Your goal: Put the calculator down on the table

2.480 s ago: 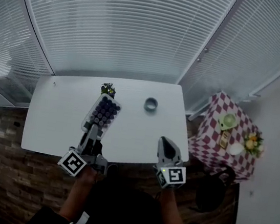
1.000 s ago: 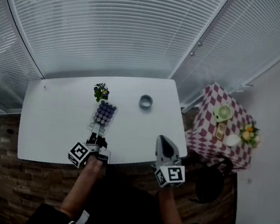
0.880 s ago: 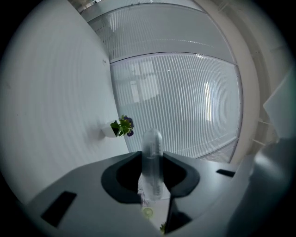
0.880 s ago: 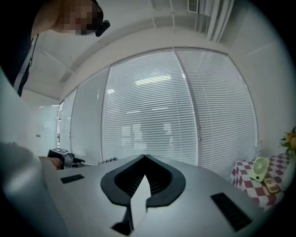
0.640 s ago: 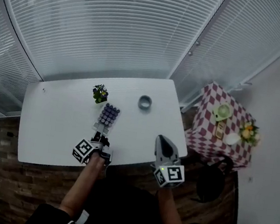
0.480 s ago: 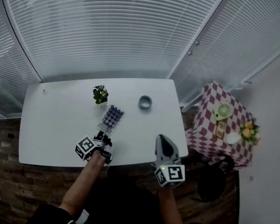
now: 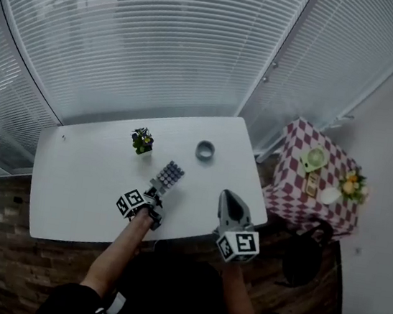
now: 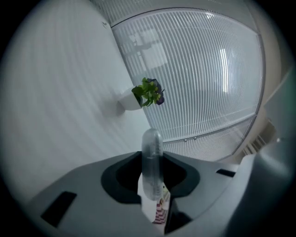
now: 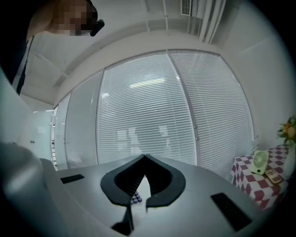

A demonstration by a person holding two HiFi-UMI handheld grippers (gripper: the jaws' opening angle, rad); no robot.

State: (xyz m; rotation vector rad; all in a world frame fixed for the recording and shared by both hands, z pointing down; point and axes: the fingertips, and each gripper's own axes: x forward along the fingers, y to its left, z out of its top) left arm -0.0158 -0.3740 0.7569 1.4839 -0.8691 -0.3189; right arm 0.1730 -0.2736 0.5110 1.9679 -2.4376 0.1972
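Note:
A calculator (image 7: 170, 176) with rows of dark keys and a clear rim is gripped at its near end by my left gripper (image 7: 156, 189), low over the white table (image 7: 85, 173). I cannot tell whether it touches the top. In the left gripper view the calculator (image 8: 151, 155) stands edge-on between the jaws, which press on both its sides. My right gripper (image 7: 229, 198) hovers at the table's near right edge, jaws shut and empty. Through the gap below its tips (image 9: 144, 158) a few calculator keys (image 9: 135, 198) show.
A small potted plant (image 7: 141, 140) stands on the table beyond the calculator, and a grey ring (image 7: 205, 149) to its right. A red-checked side table (image 7: 314, 182) with a small fan and other items stands right of the table. Blinds cover the windows behind.
My left gripper has come down and to the right with the calculator, from above the plant's side to low over the table's middle. The right gripper has stayed put.

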